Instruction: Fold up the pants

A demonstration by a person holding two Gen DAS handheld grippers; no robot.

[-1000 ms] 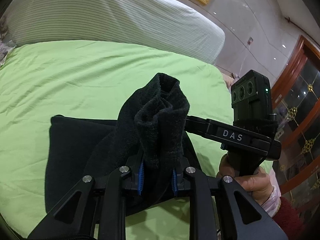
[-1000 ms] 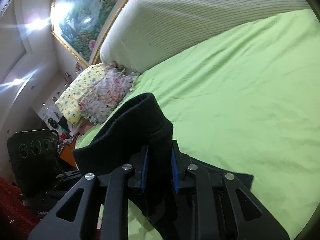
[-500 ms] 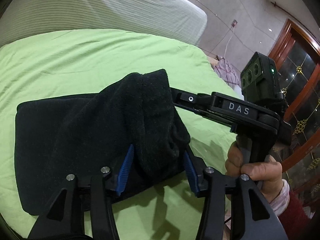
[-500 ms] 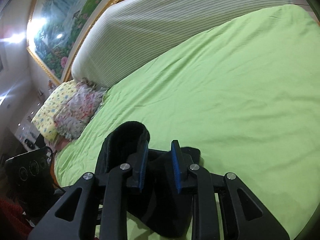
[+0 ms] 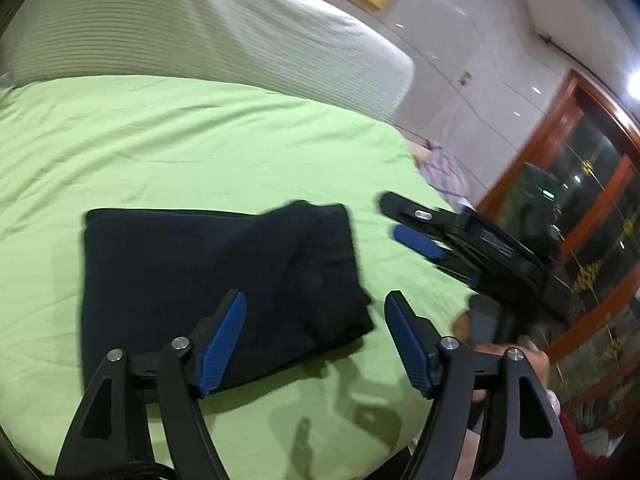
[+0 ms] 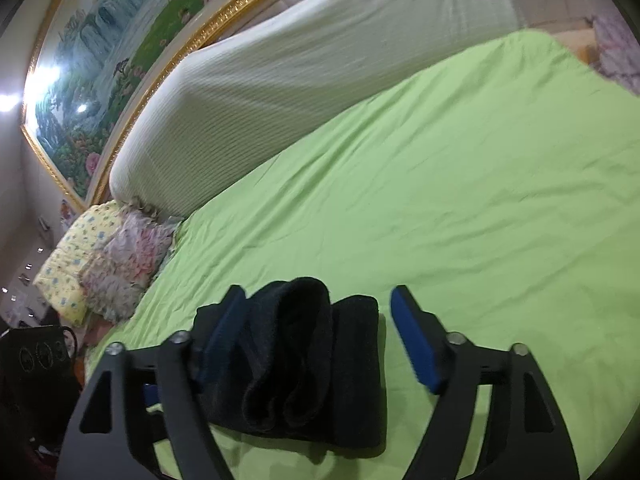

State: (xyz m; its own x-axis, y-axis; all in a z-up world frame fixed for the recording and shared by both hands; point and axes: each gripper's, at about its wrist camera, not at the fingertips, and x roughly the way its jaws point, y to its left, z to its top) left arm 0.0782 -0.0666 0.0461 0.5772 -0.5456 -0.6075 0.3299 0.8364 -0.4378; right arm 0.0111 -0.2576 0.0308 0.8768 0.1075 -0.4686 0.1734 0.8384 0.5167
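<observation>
Green sheet covers the bed where we work, and on it lie the black pants, folded into a flat rectangle near the bed's front edge. From our right wrist view the pants show a rolled, looped end facing us, bunched higher than the rest.

Our left gripper hangs over the near right corner of the pants; its jaws have just been opening and stand wide, blue pads off the cloth. Our right gripper sits at the looped end; its jaws too have just been opening and stand wide, with the cloth between them and the right pad clear of it.

Beyond the pants lies a striped white bolster, and floral pillows rest left of it. Behind the bolster hangs a gold-framed painting.
</observation>
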